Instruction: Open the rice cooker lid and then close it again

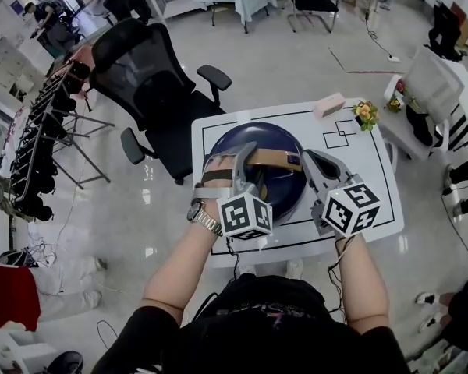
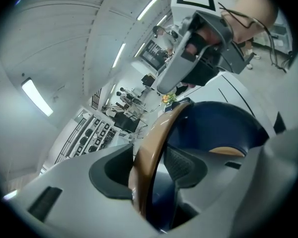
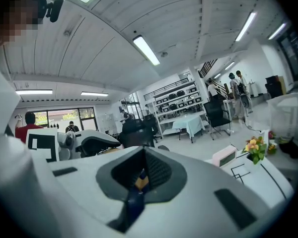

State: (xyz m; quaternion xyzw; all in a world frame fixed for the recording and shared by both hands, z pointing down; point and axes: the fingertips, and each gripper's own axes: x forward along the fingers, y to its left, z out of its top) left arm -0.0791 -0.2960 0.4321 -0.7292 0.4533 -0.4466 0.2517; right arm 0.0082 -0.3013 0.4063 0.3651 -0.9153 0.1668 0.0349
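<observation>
A dark blue, round rice cooker (image 1: pixel 267 140) stands on the white table (image 1: pixel 374 185), with a tan band handle (image 1: pixel 279 159) across its closed lid. My left gripper (image 1: pixel 246 164) sits over the handle's left end. In the left gripper view the handle (image 2: pixel 151 143) runs between the pads of this gripper (image 2: pixel 156 167); the left pad is against it and a thin gap shows at the right pad. My right gripper (image 1: pixel 312 162) points at the handle's right end. In its own view the right gripper (image 3: pixel 139 180) has its pads together, with only a sliver of tan and blue in the slit.
A pink box (image 1: pixel 328 104) and a small pot of flowers (image 1: pixel 365 113) stand at the table's far right corner. A black office chair (image 1: pixel 152 84) is behind the table on the left. Shelving, desks and people fill the room beyond.
</observation>
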